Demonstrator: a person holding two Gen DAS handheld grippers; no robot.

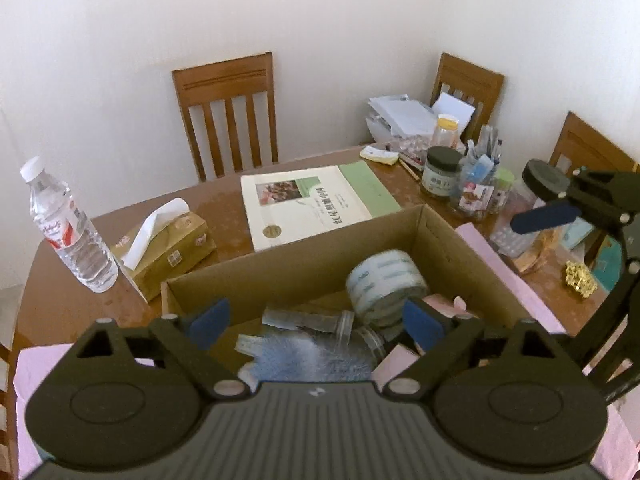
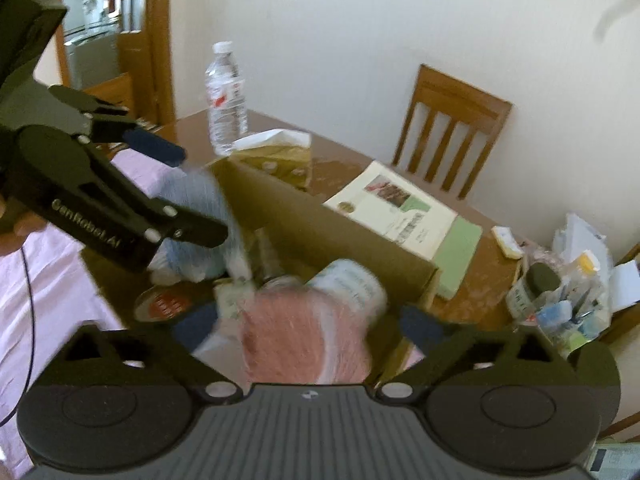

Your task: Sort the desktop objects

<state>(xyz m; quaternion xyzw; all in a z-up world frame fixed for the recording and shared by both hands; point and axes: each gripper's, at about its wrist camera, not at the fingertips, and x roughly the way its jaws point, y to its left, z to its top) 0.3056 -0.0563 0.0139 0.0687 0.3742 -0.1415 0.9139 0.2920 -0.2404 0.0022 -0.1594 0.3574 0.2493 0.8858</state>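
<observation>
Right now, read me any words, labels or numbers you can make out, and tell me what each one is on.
"GenRobot.AI": on the left claw's black arm.
Booklet title: Chinese print, upside down, unreadable.
Bottle label: red logo, text too small.
Jar label: too small.
Tape roll print: blurred.

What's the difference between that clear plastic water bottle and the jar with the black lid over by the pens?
The clear plastic water bottle is tall and slim with a white cap and a red label; the squat jar with the black lid is short and wide with a pale label. The bottle stands alone at the left end of the brown wooden table; the jar sits crowded among clutter on the right. Both stand upright and capped, outside the cardboard box.
</observation>
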